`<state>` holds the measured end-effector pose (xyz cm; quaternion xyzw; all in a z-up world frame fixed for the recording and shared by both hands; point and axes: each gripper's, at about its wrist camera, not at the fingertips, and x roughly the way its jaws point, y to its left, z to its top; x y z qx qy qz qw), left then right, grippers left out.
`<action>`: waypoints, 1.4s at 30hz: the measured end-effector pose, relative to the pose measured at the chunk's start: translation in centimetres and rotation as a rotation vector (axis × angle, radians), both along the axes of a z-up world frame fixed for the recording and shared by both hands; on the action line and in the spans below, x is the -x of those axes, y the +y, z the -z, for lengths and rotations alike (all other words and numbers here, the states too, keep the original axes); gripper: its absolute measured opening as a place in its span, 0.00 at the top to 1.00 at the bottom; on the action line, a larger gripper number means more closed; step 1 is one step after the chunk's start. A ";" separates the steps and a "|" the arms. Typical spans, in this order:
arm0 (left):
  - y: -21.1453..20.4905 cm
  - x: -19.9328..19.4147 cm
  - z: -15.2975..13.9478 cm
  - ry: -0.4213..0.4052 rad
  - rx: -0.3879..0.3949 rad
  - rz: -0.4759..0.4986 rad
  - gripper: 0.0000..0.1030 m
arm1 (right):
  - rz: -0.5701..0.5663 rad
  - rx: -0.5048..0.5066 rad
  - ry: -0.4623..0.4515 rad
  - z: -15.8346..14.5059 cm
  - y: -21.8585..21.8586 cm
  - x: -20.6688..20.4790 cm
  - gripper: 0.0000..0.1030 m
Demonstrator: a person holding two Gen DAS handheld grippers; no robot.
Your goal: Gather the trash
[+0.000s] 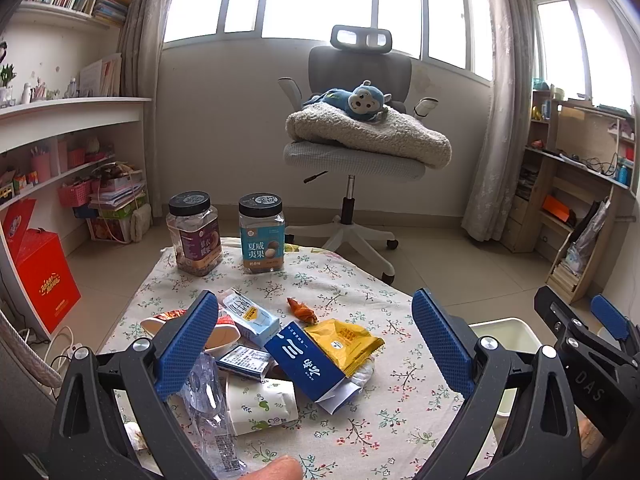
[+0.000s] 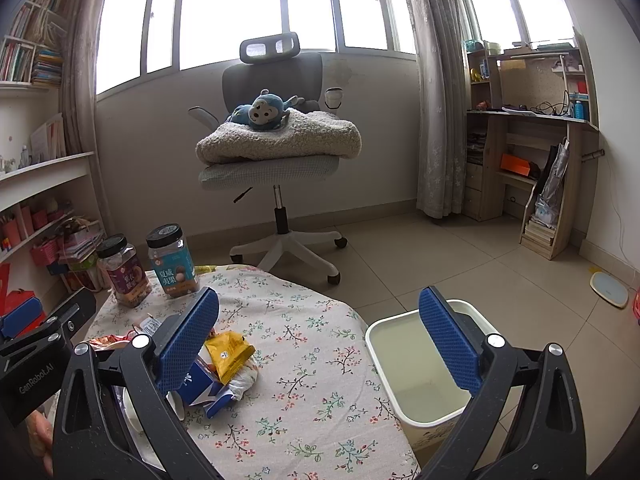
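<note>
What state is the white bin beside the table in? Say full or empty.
Empty. In the right wrist view the white bin stands open-topped on the floor beside the table, showing bare inner walls and a bare bottom; no trash inside.

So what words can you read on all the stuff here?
"夏威夷果" on the teal-label jar.
"GenRobot.AI" on the left claw body.
"DAS" on the right claw body.
The brown-label jar, blue box, yellow packet, milk carton and red box carry print too small or blurred to read.
</note>
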<state>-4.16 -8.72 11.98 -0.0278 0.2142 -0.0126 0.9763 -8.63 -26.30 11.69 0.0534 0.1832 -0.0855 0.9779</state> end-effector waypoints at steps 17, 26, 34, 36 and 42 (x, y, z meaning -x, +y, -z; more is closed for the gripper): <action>2.8 0.1 1.7 0.128 -0.040 -0.041 0.08 | -0.088 -0.048 0.172 1.9 1.7 -2.0 0.07; 9.7 -2.6 6.4 0.424 -0.135 -0.111 0.08 | -0.203 -0.144 0.327 4.4 4.4 -5.1 0.07; 17.5 -4.4 13.8 0.871 -0.068 -0.127 0.08 | -0.317 -0.229 0.517 8.0 6.8 -8.0 0.07; 17.8 -4.5 15.2 0.927 -0.063 -0.106 0.08 | -0.350 -0.231 0.561 8.9 7.8 -8.5 0.07; 17.4 -4.9 17.6 1.005 -0.116 -0.053 0.09 | -0.405 -0.167 0.643 10.5 10.1 -9.1 0.07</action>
